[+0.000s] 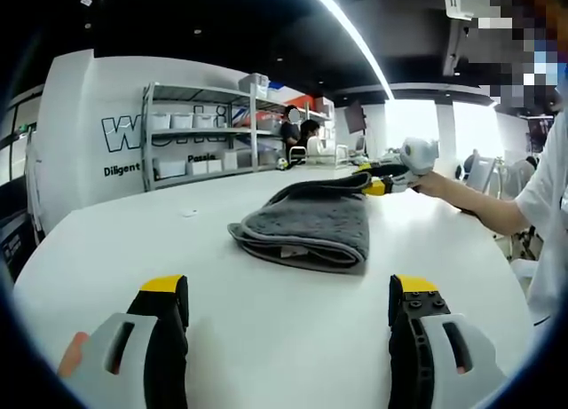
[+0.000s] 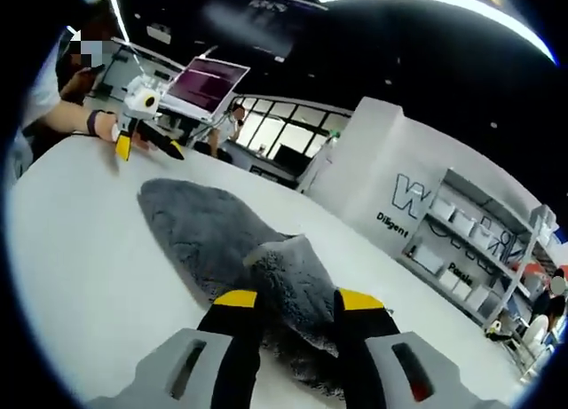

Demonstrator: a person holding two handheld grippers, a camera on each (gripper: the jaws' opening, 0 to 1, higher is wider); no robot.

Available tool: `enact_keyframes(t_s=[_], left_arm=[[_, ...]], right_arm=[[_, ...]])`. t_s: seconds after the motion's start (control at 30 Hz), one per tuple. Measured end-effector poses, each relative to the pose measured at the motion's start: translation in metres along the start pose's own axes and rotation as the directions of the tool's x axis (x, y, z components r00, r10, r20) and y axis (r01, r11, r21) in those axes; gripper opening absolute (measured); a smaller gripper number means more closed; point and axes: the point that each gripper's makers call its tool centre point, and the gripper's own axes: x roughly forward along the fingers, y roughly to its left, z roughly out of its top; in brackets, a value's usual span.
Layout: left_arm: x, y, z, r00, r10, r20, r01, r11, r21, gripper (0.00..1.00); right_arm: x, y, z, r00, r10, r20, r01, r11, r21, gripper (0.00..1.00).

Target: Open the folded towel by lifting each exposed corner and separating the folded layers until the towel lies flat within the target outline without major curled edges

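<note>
A grey towel (image 1: 311,224) lies folded on the white table (image 1: 133,240), its thick rounded fold facing the left gripper view and its layers stacked with a pale tag peeking from the near edge. The left gripper (image 1: 288,301) hovers low over the bare tabletop short of the towel, its two yellow-tipped black jaws spread wide apart with nothing between them. Across the table, seen from the left gripper view, the right gripper (image 1: 380,184) reaches in at the towel's far corner, held out by a person's hand (image 1: 433,184) and bare forearm in a white sleeve. In the right gripper view that same gripper (image 2: 297,300) has its jaws either side of a raised flap of the towel (image 2: 222,236), the corner (image 2: 288,267) standing up in a soft peak between the yellow tips; whether the jaws actually pinch the cloth I cannot tell from here. The rest of the towel stretches flat away toward the left gripper (image 2: 146,145). Behind, metal shelving (image 1: 200,129) with white bins stands against a lettered white wall.
</note>
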Motion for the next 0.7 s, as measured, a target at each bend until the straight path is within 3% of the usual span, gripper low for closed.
enact_keyframes(t_s=[0.27,0.7], left_arm=[[-0.001,-0.001,0.0,1.0,0.001,0.001,-0.001,1.0,0.0,0.92],[0.0,-0.002,0.0,1.0,-0.002,-0.001,0.002,1.0,0.003,0.92]], right_arm=[[0.001,0.014,0.009,0.998,0.059,0.034,-0.058,0.998,-0.025,0.06],[0.006,0.049,0.027,0.978,0.188,0.095,-0.184,0.982,-0.051,0.03]])
